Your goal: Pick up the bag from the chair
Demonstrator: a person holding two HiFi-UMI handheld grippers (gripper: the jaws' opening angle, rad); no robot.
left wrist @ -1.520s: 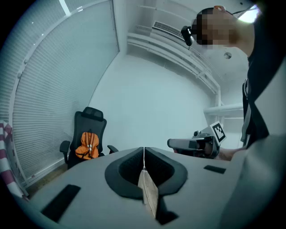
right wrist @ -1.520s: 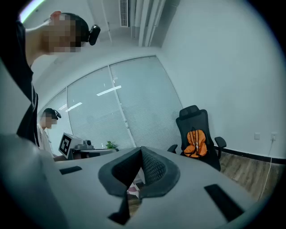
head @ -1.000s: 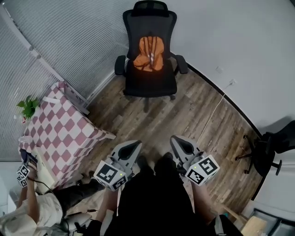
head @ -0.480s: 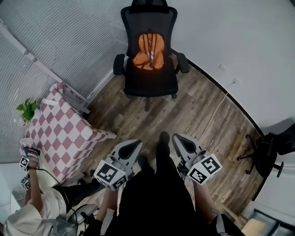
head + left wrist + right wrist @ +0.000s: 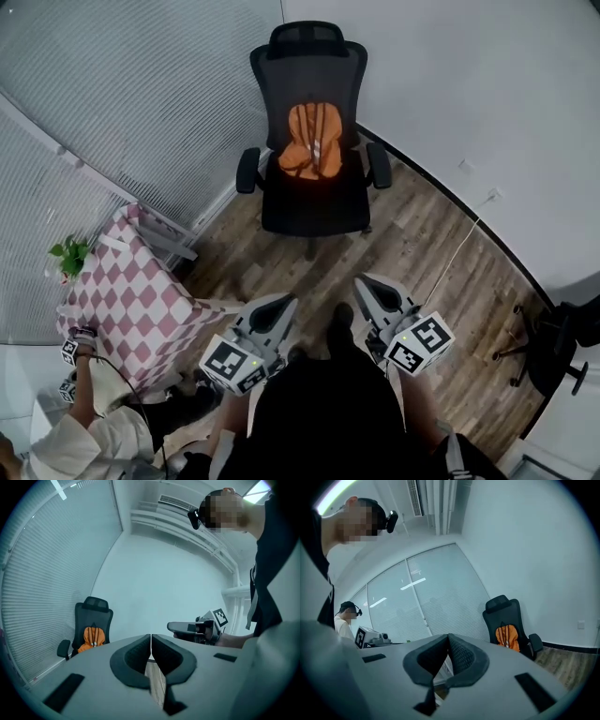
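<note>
An orange bag (image 5: 313,141) with pale stripes leans on the seat and backrest of a black office chair (image 5: 314,200) against the far wall. The bag (image 5: 92,638) shows small at the left in the left gripper view, and the bag (image 5: 507,638) sits at the right in the right gripper view. My left gripper (image 5: 281,306) and right gripper (image 5: 367,286) are held low, close to the body, well short of the chair. Both are shut with nothing between the jaws.
A table with a pink checked cloth (image 5: 129,295) stands at the left, a small green plant (image 5: 70,257) on its far corner. Another person (image 5: 80,431) with marker cubes sits at the lower left. A second black chair (image 5: 558,339) is at the right. A white cable (image 5: 459,244) crosses the wooden floor.
The view has drawn nearer to the chair, which now sits lower and larger in the head view. Both grippers have stayed shut and low.
</note>
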